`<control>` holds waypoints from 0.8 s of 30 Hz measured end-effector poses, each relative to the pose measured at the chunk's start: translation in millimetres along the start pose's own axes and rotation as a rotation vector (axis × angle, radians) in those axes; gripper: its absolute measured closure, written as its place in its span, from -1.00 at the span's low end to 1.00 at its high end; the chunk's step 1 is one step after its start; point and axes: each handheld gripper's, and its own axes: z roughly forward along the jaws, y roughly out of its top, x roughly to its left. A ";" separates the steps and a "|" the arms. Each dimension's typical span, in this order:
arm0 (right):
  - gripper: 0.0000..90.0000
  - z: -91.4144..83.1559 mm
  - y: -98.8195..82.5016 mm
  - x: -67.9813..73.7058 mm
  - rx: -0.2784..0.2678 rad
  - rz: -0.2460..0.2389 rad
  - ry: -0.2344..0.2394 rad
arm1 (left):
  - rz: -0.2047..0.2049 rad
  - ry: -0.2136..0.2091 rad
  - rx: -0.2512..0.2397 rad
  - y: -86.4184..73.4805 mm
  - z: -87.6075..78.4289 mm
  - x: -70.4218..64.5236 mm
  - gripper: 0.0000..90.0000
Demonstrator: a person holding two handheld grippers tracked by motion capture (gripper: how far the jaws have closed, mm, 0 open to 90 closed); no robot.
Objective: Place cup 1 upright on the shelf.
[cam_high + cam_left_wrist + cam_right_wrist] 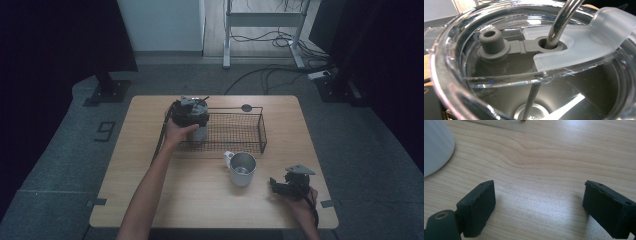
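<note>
Left gripper (191, 114): I have it at the left end of the wire basket (240, 131), at the far middle of the surface (200, 200). In the high view my hand is wrapped around it from the near side.

Left fingers: I cannot tell how they stand; the gripper's body hides them in the high view, and they are out of sight in the left gripper view.

Tumbler (454, 95): its camera looks straight down on a steel tumbler with a clear lid (584, 42). A metal straw (560, 22) passes through a grey rubber grommet (550, 45), and a grey plug (491, 41) on a short strap sits just beside it. In the high view the pale cup body shows just below the gripper, at the basket's left end; I cannot tell whether it stands inside the basket or against it.

Right gripper (282, 187): I hold it low at the near right of the surface, pointing left toward the mug (241, 168).

Right fingers (477, 205): they stand well apart with bare wood between them, holding nothing.

Mug: a metal mug with its handle at the left, upright near the middle of the surface, just in front of the basket and apart from the right gripper. Its pale side shows at the upper left of the right gripper view.

Basket: dark wire, oblong, lying along the far side of the surface.
</note>
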 end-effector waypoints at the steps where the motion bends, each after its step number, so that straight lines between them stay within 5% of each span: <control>1: -0.76 0.0 0.0 0.0 0.000 0.000 0.000 | -0.003 -0.002 0.002 -2.0 1.8 0.3 -0.91; 24: -0.76 0.0 0.0 0.0 -0.001 -0.001 0.000 | -0.002 -0.003 -0.008 -14.2 2.3 -1.1 -0.91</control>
